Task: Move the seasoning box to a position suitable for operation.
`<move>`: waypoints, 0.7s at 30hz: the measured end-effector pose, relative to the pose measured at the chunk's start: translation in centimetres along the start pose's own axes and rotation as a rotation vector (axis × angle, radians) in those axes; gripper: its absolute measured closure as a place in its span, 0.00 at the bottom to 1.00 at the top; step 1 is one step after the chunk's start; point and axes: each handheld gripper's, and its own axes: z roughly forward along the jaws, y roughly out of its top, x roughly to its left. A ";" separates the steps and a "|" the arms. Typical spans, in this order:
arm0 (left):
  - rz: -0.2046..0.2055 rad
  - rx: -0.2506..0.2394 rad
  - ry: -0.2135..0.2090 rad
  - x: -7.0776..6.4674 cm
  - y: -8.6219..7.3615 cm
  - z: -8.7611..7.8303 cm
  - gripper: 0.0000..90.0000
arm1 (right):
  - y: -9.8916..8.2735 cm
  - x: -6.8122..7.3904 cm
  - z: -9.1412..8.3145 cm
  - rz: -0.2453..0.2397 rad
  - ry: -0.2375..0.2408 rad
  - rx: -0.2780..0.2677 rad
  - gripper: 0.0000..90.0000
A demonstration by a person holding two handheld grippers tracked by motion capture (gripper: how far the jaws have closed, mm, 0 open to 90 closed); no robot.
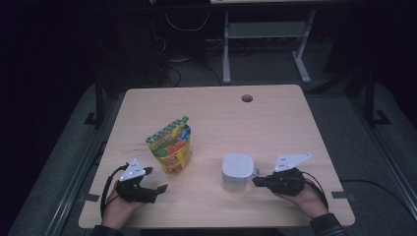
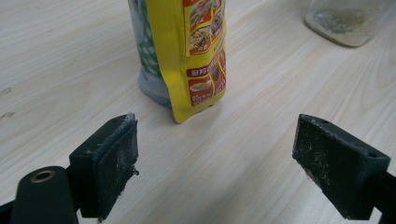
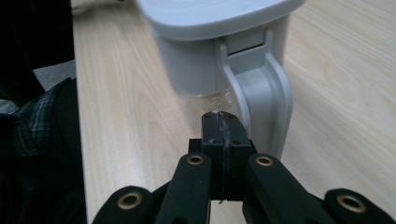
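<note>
Pale wood table (image 1: 275, 118) in a dark room, with a round cable hole (image 1: 247, 98) near its far edge and a desk frame (image 1: 265, 44) on the floor beyond.

**Objects.** Two items stand on the near half of the table. A yellow pouch (image 1: 171, 147) stands upright, left of centre, its long axis vertical and its top leaning slightly. A white-lidded jar (image 1: 237, 172) stands right of centre, well apart from the pouch, with its handle (image 3: 259, 107) turned toward the person's right side.

**Left gripper** (image 1: 156, 183). Jaws stand wide open with nothing between them. In the left gripper view the pouch (image 2: 187, 51) lies straight ahead of the gap, near but not touching either pad (image 2: 116, 163).

**Right gripper** (image 1: 256, 181). Jaws are fully closed, pad against pad, and empty. In the right gripper view the tip (image 3: 223, 122) sits just beside the handle's lower end; whether it touches cannot be told. The handle runs vertically down the jar wall, directly ahead of the tip.

**Governing relation.** The right gripper is nearer the jar; the left is nearer the pouch. The closed tip points level at the handle from the jar's right. Judgement: with closed jaws it could push or hook the handle but not grasp it without reopening. The pouch already lines up with the open left jaws.
</note>
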 end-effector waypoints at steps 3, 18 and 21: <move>0.000 -0.002 -0.002 0.0 0.0 0.0 0.15 | 0.0 -0.5 -0.1 0.004 -0.016 -0.006 1.00; 0.000 0.000 -0.003 -0.1 0.0 0.0 0.15 | -0.2 -0.4 -0.6 0.004 -0.010 -0.022 1.00; 0.002 0.002 -0.003 -0.1 0.0 -0.1 0.15 | -0.5 -0.3 -1.0 0.013 -0.015 -0.029 1.00</move>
